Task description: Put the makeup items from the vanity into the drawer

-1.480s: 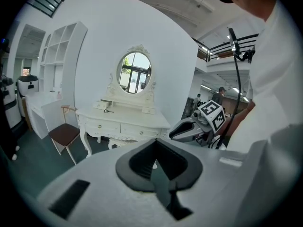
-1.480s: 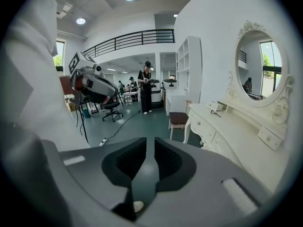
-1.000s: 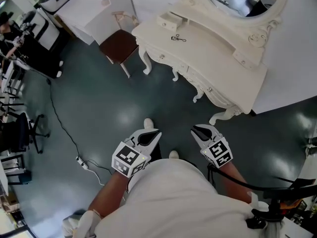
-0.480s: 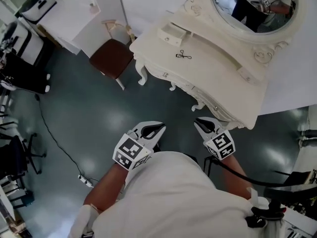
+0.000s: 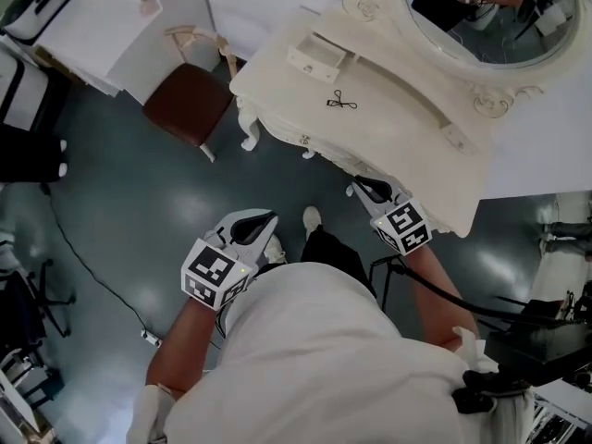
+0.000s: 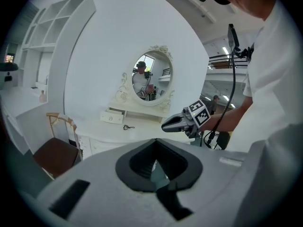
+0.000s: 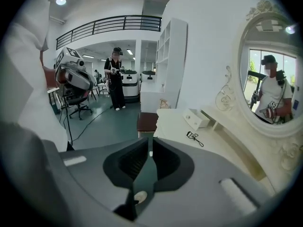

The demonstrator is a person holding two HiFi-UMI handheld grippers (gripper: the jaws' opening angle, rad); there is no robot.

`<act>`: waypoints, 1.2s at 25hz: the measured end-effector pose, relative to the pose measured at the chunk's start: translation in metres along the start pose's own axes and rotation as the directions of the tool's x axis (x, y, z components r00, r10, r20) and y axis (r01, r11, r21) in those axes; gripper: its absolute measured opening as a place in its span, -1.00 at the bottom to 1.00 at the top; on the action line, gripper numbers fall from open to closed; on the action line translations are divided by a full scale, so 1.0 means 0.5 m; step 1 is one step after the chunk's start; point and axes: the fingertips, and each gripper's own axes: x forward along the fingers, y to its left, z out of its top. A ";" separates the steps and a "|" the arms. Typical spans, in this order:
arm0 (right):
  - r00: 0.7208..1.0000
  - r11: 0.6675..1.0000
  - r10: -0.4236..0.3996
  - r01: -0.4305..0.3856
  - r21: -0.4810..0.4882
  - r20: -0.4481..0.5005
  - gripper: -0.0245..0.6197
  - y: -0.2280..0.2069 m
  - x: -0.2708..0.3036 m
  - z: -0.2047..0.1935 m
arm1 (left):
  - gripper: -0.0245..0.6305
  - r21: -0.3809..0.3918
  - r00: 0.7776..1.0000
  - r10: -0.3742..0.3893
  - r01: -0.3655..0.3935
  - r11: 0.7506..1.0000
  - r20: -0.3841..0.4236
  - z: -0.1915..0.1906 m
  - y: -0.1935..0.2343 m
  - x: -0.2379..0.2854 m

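Cream vanity (image 5: pixel 407 146) bearing a black eyelash curler (image 5: pixel 340 101) stands on dark floor (image 5: pixel 185 211).

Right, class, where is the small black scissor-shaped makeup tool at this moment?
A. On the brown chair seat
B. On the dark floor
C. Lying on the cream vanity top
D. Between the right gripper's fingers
C: the small black scissor-shaped makeup tool lies on the cream vanity top, a little in front of the small cream drawer.
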 end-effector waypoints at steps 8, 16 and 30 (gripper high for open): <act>0.996 0.996 -0.023 0.016 -0.085 -0.086 -0.80 -0.195 0.177 -0.009 | -0.92 -0.036 0.996 0.094 -0.093 0.995 0.007 0.052 0.122 0.026; 0.983 0.965 0.015 -0.062 -0.255 -0.185 -0.75 -0.358 0.348 -0.012 | -0.92 -0.081 0.977 0.212 -0.210 0.974 0.014 0.164 0.240 0.087; 0.950 0.907 0.103 -0.211 -0.364 -0.295 -0.85 -0.425 0.480 -0.063 | -0.92 -0.103 0.961 0.275 -0.274 0.956 -0.006 0.255 0.349 0.180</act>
